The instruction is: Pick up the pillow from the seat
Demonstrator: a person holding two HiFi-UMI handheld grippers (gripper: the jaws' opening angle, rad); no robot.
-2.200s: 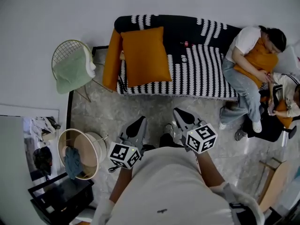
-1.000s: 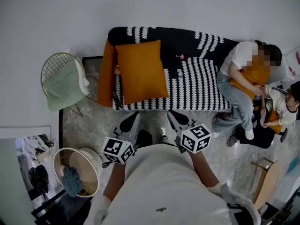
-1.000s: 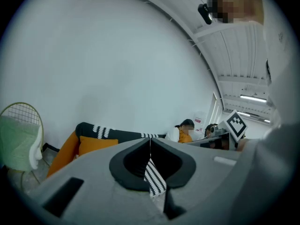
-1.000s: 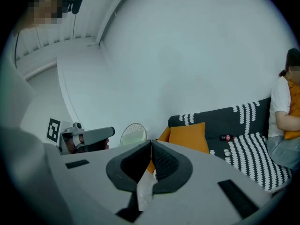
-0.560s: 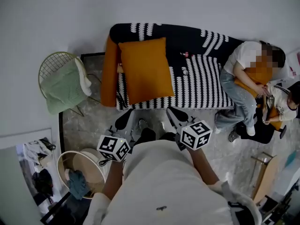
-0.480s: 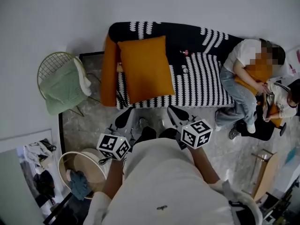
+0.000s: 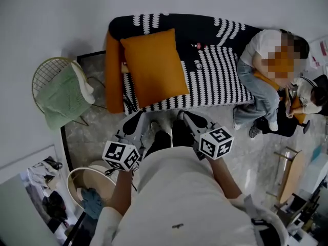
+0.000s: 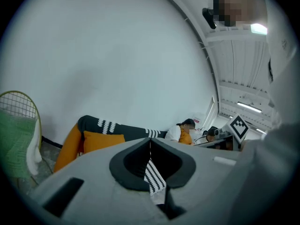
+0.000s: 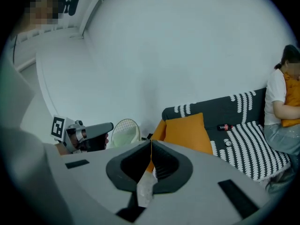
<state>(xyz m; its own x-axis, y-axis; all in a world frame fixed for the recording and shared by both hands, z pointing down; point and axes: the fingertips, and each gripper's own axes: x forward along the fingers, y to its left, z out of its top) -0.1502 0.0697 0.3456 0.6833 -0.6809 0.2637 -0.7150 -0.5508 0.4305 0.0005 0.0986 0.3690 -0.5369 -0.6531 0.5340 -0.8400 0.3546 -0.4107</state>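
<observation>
Orange pillow [image 7: 154, 65] lies on the striped sofa [image 7: 220, 78] seat, upper centre-left of the head view. Left claw [image 7: 134, 123] and right claw [image 7: 187, 119] are both pinched closed, nothing between them. They sit side by side at frame centre, just short of the sofa's front edge, clear of the pillow.

Legible text: none.
- Left marker cube [image 7: 121, 156] on the left hand-held gripper [image 7: 134, 122], lower left of centre: black-and-white square code patterns, no letters.
- Right marker cube [image 7: 215, 143] on the right hand-held gripper [image 7: 188, 118], lower centre: likewise.
- Bottle [image 7: 196, 46] on the sofa [image 7: 220, 81], upper centre: label too small to read.
</observation>
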